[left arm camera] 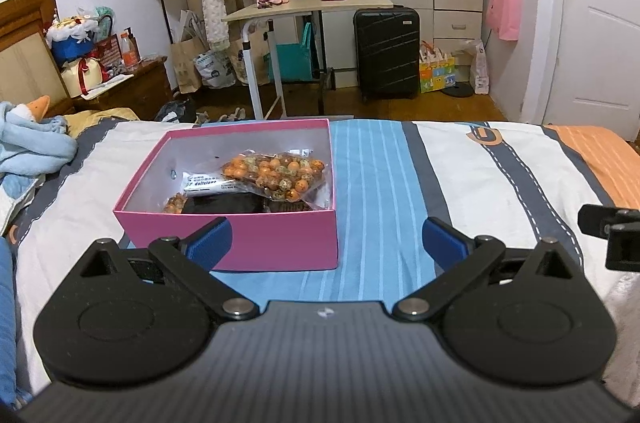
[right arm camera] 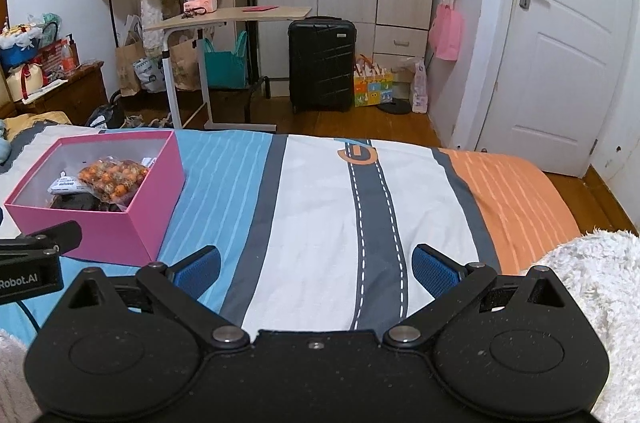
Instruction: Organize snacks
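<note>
Both the left gripper (left arm camera: 326, 243) and the right gripper (right arm camera: 316, 271) hover wide apart and empty over the bed (right arm camera: 320, 191), and all visible snacks (left arm camera: 276, 175) already lie in the pink box (left arm camera: 280, 243), so probably only a check remains.

Near wall of the pink box (left arm camera: 276, 243) is hiding the dark packets (left arm camera: 224, 203) at its bottom. Print on the white packet (left arm camera: 208, 183) is reading too small. Other gripper (left arm camera: 612, 227) is getting cut off by the right edge. Blue blanket (left arm camera: 28, 139) is running off left.
</note>
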A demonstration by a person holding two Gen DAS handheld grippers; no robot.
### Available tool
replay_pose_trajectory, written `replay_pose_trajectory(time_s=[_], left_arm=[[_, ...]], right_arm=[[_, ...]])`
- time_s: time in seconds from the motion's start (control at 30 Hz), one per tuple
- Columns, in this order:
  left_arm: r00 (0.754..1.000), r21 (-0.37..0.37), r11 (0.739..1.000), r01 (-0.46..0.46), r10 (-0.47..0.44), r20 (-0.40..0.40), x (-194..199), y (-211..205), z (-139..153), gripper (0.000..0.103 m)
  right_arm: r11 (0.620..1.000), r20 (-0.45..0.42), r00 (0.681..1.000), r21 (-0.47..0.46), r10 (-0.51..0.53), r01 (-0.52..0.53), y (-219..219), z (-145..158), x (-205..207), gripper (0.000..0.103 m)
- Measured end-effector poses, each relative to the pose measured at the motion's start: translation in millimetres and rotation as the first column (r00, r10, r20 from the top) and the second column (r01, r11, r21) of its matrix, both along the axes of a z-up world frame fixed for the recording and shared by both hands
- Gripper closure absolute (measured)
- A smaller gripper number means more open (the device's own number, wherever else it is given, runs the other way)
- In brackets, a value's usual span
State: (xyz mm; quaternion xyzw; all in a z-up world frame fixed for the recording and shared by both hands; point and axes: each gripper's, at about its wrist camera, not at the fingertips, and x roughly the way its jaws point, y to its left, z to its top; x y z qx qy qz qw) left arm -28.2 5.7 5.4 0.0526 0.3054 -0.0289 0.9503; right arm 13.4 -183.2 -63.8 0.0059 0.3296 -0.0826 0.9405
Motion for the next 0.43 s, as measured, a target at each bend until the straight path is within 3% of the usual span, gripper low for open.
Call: replay_pose_trajectory(time_s=[0.43], left_arm=[[1.0,-0.015,1.0,-0.006,0.006,-0.004,-1.3,2.5,0.5,0.0]], right_arm=[[1.0,-0.012,1.0,-0.003,0.006,-0.006,-0.1,-1.0,2.6,0.0]])
